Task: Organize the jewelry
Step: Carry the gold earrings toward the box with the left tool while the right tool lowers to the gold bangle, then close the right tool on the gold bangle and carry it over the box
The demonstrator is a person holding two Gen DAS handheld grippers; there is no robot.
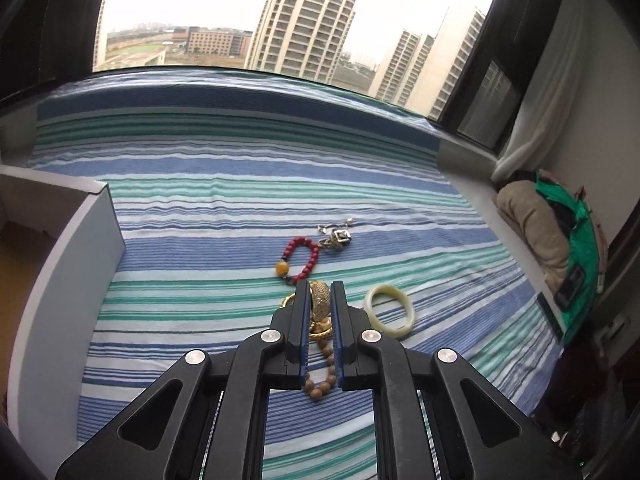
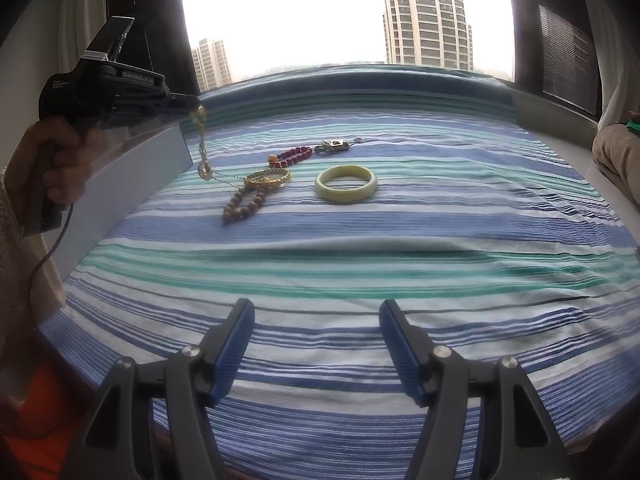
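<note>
My left gripper (image 1: 320, 286) is shut on a gold necklace (image 1: 321, 300), pinching its gold mesh ornament between the pads. In the right wrist view the left gripper (image 2: 195, 107) is raised above the bed; the necklace's chain (image 2: 202, 144) hangs from it to a ring pendant (image 2: 206, 172) by the sheet. Lying on the striped sheet are a gold bangle (image 2: 267, 178), a wooden bead bracelet (image 2: 244, 204), a red bead bracelet (image 1: 300, 258), a silver piece (image 1: 336, 238) and a pale jade bangle (image 2: 346, 183). My right gripper (image 2: 316, 305) stands open over bare sheet, nothing between its fingers.
An open grey-white box (image 1: 80, 264) stands at the left edge of the bed, beside the raised left gripper. A hand (image 2: 48, 160) holds that gripper's handle. A window runs along the far side; folded clothes (image 1: 536, 224) lie at the right.
</note>
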